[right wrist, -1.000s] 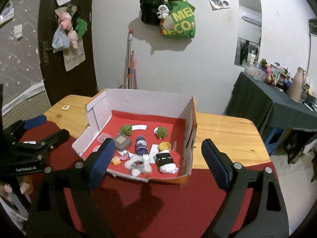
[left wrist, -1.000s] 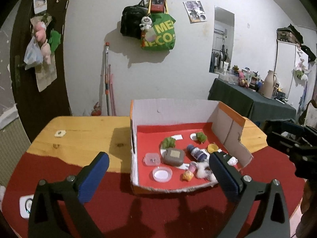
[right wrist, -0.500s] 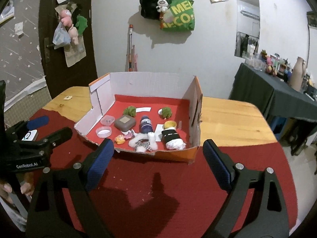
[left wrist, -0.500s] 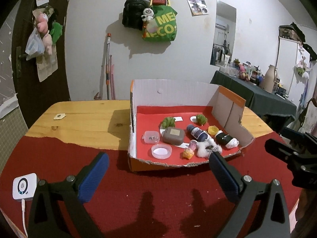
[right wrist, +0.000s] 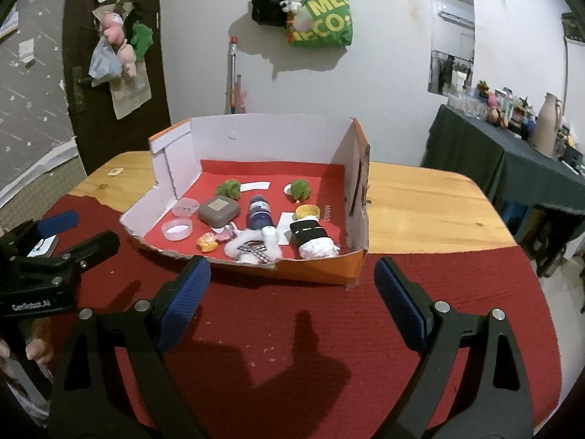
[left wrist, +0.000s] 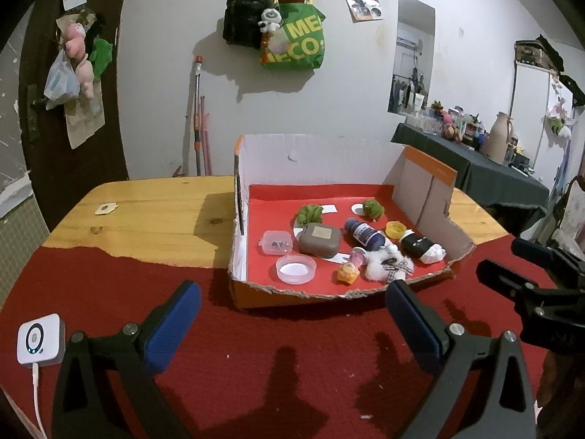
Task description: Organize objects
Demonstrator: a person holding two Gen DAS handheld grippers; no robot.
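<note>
Grippers have both sunk since a second ago, so the cardboard box [left wrist: 340, 219] now sits higher in each frame, at centre, and the white charger [left wrist: 38, 338] has come into view at the left view's lower left. Your left gripper [left wrist: 292, 314] and right gripper [right wrist: 292, 289] both gape wide, nothing between the ribbed blue pads [right wrist: 182, 303]. Inside the torn, red-lined box lie a grey rounded case [left wrist: 320, 239], a round clear dish [left wrist: 296, 269], a dark blue bottle [right wrist: 260, 214] and a fluffy white toy [right wrist: 252, 248]. Red cloth [right wrist: 292, 329] half covers the wooden table [right wrist: 420, 212].
</note>
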